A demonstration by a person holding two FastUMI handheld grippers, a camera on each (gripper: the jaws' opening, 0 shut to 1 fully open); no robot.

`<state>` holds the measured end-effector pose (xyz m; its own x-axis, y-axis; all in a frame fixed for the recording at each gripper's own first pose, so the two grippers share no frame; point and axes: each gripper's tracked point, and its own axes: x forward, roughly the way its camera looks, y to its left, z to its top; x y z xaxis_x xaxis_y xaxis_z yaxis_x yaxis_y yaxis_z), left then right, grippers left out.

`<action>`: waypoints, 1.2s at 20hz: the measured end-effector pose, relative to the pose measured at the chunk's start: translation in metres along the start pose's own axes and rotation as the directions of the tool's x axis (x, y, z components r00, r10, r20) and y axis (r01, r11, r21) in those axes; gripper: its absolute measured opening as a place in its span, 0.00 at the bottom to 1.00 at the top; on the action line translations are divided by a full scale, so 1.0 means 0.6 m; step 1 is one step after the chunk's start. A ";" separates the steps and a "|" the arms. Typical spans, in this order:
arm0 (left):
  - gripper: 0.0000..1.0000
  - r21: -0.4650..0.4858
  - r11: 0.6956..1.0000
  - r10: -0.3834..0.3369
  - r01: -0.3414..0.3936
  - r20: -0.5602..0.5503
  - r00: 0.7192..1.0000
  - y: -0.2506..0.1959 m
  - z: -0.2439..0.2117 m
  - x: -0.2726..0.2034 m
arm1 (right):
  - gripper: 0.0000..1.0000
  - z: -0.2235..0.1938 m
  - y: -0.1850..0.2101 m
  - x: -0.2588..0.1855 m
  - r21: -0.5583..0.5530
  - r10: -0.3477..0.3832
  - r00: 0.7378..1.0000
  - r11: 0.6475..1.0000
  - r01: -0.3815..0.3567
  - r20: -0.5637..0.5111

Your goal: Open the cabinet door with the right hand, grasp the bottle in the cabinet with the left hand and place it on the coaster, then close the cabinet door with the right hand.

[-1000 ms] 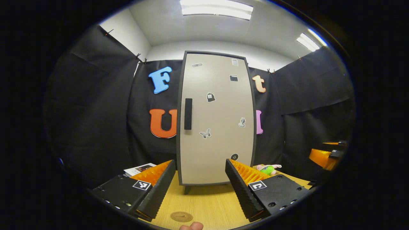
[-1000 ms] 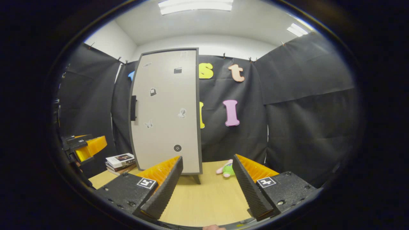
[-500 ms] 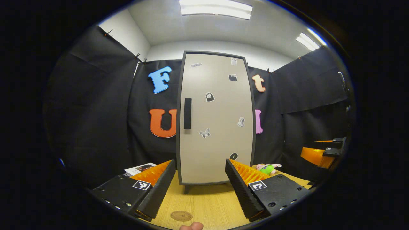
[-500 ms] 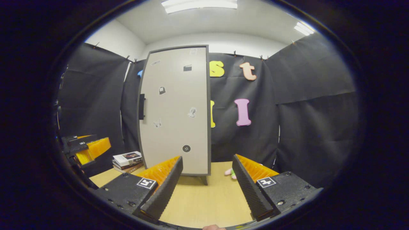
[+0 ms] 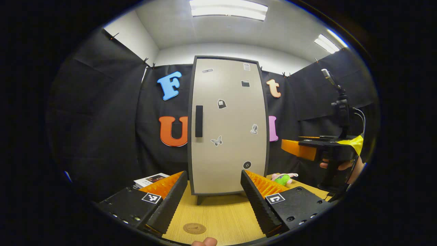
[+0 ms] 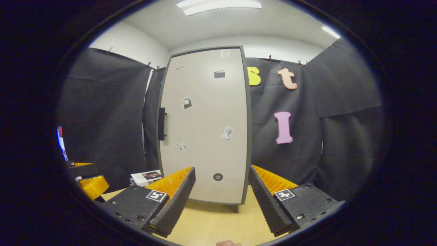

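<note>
Books, a small stack of them (image 5: 150, 179), lie at the lower left of the left gripper view on the pale wooden bench (image 5: 218, 218), just beyond the left tool (image 5: 213, 201), whose fingers stand spread with nothing between them. A round brown coaster (image 5: 194, 228) sits on the bench at the bottom centre, close under that tool. Behind it, mid-frame, rises the tall beige cabinet door with a dark frame (image 5: 227, 126), shut, so the bottle inside is hidden. Its black vertical handle (image 5: 199, 121) runs up and down along the door's left edge. Right of the cabinet's foot lies a small green and pink plush toy (image 5: 284, 178). At the right edge of that view the right tool (image 5: 293, 149) hangs in the air, held in a hand (image 5: 341, 165), level with the door's middle and well apart from it.

In the right gripper view the right tool's fingers (image 6: 177, 198) are likewise spread and empty, and the handle (image 6: 161, 123) lies up and to the left of them, on the door's far edge. The opening reach would likely need to cross the door face leftward and meet the handle across its upright axis.
</note>
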<state>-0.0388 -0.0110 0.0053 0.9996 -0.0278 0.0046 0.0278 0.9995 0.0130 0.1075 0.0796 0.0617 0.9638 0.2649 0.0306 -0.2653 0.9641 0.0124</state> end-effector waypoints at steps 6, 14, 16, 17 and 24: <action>0.95 0.003 1.000 0.006 -0.006 -0.013 1.000 0.005 -0.005 -0.018 | 0.96 0.027 0.091 0.116 0.049 0.089 0.996 0.995 -0.088 -0.014; 0.95 -0.003 1.000 -0.018 0.018 -0.034 0.999 -0.009 -0.007 -0.038 | 0.96 0.046 0.212 0.251 0.060 0.164 0.985 0.985 -0.161 -0.049; 0.95 0.003 1.000 -0.027 0.028 -0.032 0.999 -0.014 -0.008 -0.042 | 0.96 0.049 0.241 0.280 0.041 0.174 0.983 0.984 -0.172 -0.058; 0.95 0.008 0.999 -0.032 0.032 -0.032 0.999 -0.016 -0.009 -0.041 | 0.99 0.052 0.257 0.293 0.037 0.185 0.981 0.982 -0.183 -0.055; 0.95 0.002 0.999 -0.054 0.055 -0.056 0.997 -0.025 -0.028 -0.039 | 0.96 0.075 0.329 0.362 -0.035 0.198 0.979 0.979 -0.200 -0.053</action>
<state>-0.0623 -0.0251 -0.0121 0.9953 -0.0815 -0.0519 0.0824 0.9965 0.0152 0.2634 0.3265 0.1158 0.8923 0.4510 -0.0207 -0.4515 0.8918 -0.0286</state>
